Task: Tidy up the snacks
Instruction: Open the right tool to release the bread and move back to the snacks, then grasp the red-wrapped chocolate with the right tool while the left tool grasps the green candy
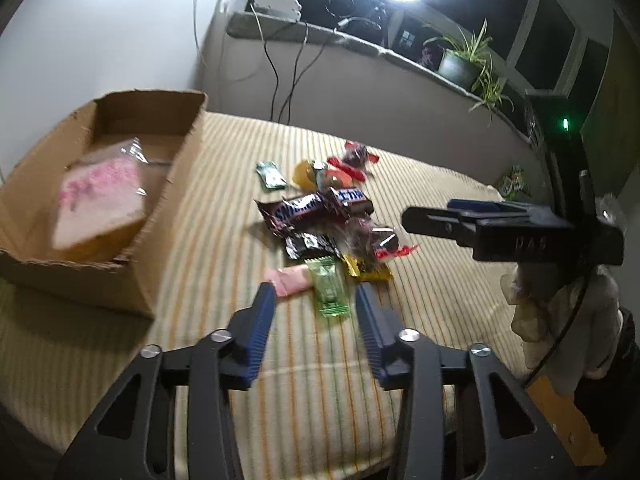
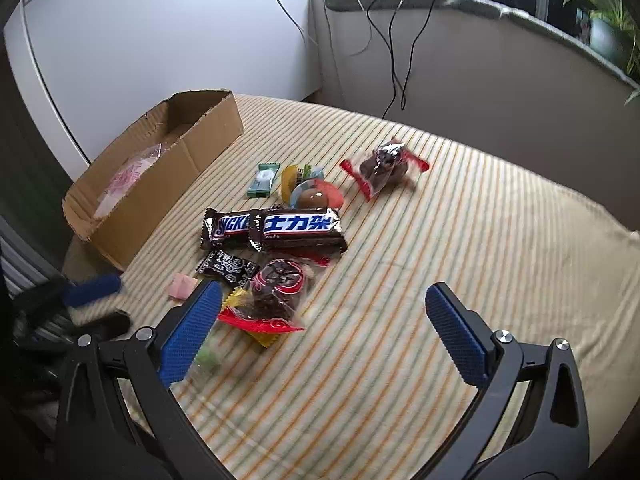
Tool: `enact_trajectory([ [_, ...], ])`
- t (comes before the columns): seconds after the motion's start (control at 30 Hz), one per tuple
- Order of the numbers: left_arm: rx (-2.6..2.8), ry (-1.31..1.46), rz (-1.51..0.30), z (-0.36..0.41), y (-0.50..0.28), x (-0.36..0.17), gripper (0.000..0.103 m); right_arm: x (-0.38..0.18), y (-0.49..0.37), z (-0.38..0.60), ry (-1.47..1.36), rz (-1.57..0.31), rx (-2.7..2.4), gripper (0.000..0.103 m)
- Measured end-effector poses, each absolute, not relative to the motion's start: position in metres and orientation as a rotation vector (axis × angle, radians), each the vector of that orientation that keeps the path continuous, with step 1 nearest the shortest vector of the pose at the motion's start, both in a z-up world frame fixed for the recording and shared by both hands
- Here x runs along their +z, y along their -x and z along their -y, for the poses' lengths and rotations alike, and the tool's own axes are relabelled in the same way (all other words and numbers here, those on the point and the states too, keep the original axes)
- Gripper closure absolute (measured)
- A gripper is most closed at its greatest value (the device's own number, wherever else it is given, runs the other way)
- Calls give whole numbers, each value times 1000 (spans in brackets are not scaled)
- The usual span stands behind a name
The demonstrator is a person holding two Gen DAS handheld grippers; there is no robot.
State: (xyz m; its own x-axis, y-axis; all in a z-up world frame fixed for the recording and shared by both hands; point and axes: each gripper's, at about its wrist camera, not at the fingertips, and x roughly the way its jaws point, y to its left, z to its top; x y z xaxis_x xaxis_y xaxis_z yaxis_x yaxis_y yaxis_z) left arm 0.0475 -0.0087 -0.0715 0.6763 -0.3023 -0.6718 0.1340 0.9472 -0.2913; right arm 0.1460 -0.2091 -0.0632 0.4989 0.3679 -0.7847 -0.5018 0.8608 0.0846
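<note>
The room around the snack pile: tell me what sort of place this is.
Probably a room in a home: a striped cloth covers the surface, a potted plant stands on the stone windowsill, and a cardboard box serves for storage.

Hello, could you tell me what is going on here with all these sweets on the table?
A person with a handheld gripper in each hand is sorting snacks from a striped tablecloth into a cardboard box. One pink-and-white packet already lies in the box. The rest, including two chocolate bars, sit in a loose pile. The left gripper, empty, hangs over a green candy. The right gripper is wide open and empty beside the pile.
</note>
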Motion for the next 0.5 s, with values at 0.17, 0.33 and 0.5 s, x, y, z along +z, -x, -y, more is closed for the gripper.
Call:
enact_trajectory([
  [0.17,-267,201,-826,25,-57,-80,74,-75,-156,200,122,-970,570,8],
  [0.33,-250,147,-838,41,-66,-84,74,-87,-169,194,59,-1041,588,14],
  [0.5,-230,100,-858,49,-73,-90,74,-93,-174,187,57,-1068,602,24],
])
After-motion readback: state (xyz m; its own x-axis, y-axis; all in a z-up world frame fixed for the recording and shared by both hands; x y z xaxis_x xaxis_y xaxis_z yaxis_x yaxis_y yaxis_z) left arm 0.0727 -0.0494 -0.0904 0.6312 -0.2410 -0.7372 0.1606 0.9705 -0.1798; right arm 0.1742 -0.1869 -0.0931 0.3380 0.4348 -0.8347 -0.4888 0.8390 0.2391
